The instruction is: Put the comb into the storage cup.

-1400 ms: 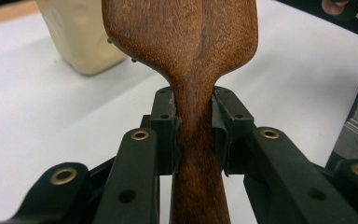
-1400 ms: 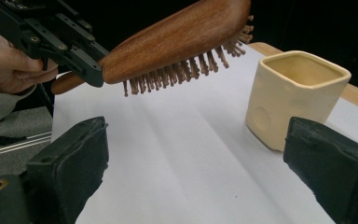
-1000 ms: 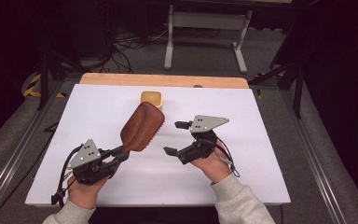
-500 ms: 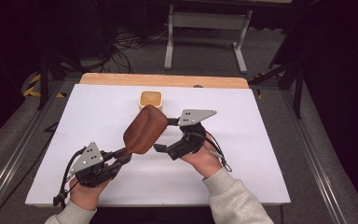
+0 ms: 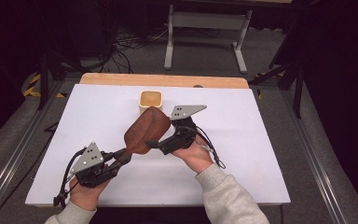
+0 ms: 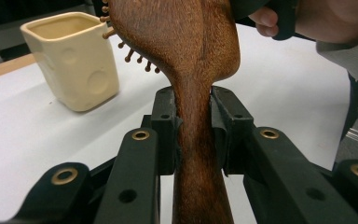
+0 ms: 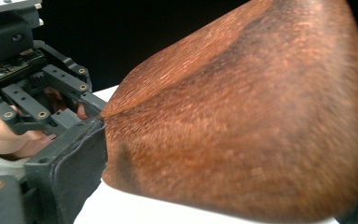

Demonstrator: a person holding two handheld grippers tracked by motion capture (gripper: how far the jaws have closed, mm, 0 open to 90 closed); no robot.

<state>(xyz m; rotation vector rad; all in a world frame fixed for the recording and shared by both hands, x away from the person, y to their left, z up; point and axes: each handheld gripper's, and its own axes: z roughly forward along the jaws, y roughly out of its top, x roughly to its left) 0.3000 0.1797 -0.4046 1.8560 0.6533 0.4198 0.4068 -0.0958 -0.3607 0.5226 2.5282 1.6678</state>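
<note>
A brown wooden hairbrush (image 5: 144, 130) is held tilted above the white table, head up and away from me. My left gripper (image 5: 123, 156) is shut on its handle; in the left gripper view both pads clamp the handle (image 6: 193, 140) and wooden bristles (image 6: 130, 56) poke out to the left of the head. My right gripper (image 5: 161, 144) is at the near right side of the head. In the right gripper view the head (image 7: 242, 116) lies between wide jaws; the left pad (image 7: 74, 163) sits against its edge, and I cannot tell if it presses.
A cream square cup (image 5: 150, 100) stands upright just beyond the brush head, also seen in the left gripper view (image 6: 72, 60). The white table (image 5: 261, 154) has a wooden strip (image 5: 163, 80) along its far edge. Metal frames and dark floor surround the table.
My right gripper has moved left, from apart from the brush to up against its head. The left gripper has held the brush in place.
</note>
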